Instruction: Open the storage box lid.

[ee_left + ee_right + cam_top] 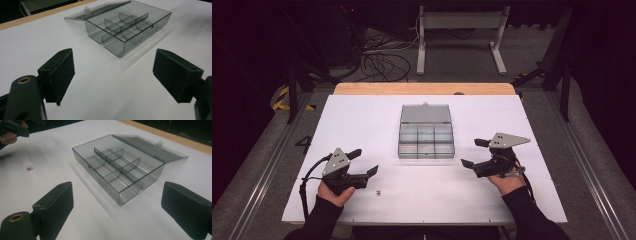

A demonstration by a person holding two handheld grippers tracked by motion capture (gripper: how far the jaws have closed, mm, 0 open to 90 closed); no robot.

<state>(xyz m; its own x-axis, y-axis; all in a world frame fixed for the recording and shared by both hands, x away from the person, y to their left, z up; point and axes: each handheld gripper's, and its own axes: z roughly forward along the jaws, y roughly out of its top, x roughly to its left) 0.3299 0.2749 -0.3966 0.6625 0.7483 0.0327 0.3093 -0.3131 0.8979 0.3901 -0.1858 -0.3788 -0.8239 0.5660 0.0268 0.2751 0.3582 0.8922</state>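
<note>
Two hand-held black two-jaw grippers sit low over the white table top [362,115], one to each side of a clear smoky-grey plastic compartment box [426,141] with its hinged lid [425,113] folded flat open behind it. The left gripper [363,162] has its jaws spread wide with nothing between them; in the left gripper view the box [130,27] lies ahead of the fingers [61,72] and toward the right one, well apart from both pads. The right gripper [474,153] is likewise wide open and holds nothing; in the right gripper view the box [117,170] lies just ahead of the gap between its fingers [56,205], its near corner close to them but not touching. Dividers split the box into compartments. A tiny pale metallic object [378,191] lies on the table near the left gripper's fingertips, to their outer side; it is too small to identify.
</note>
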